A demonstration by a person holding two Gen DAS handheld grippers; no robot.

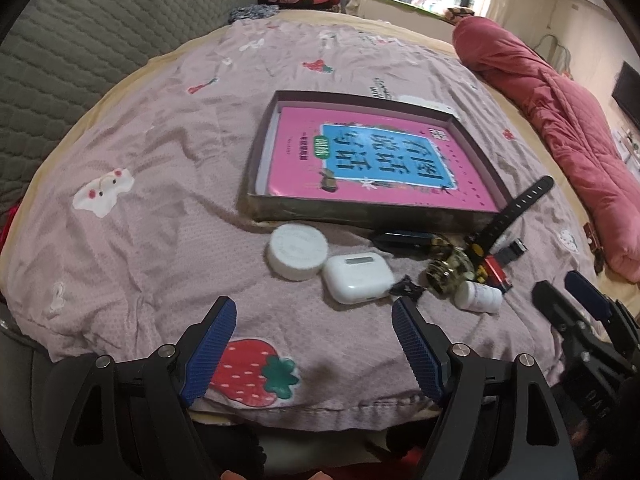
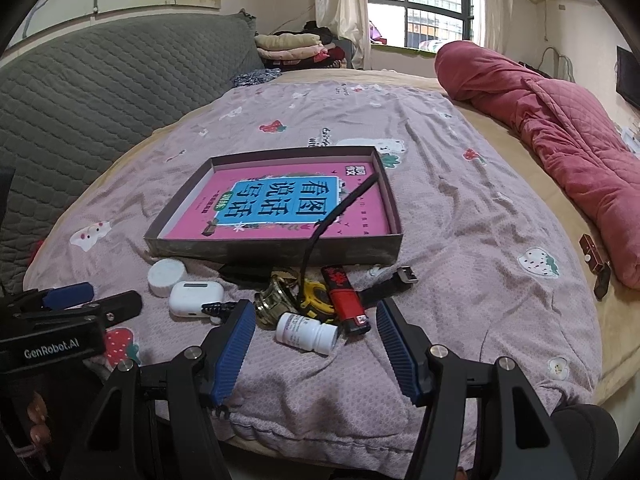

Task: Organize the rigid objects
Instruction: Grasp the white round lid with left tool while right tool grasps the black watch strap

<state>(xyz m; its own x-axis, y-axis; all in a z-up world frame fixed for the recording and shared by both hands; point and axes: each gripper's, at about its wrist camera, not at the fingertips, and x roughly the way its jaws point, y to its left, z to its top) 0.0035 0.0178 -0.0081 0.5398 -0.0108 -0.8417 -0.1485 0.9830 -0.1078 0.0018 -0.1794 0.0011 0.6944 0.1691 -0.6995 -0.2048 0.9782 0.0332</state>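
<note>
red lighter (image 2: 346, 298) shows plainly only from the right; both claws (image 1: 313, 330) (image 2: 316, 334) wide, empty

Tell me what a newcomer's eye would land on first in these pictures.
The bright pink book with its blue title panel, lying in a shallow dark box mid-bed, draws the eye first. Just in front of the box sits a huddle of small items: a white jar, a white earbud case, a pill bottle on its side and a red lighter. Both tongs, left and right, hang open at the near edge.
</note>
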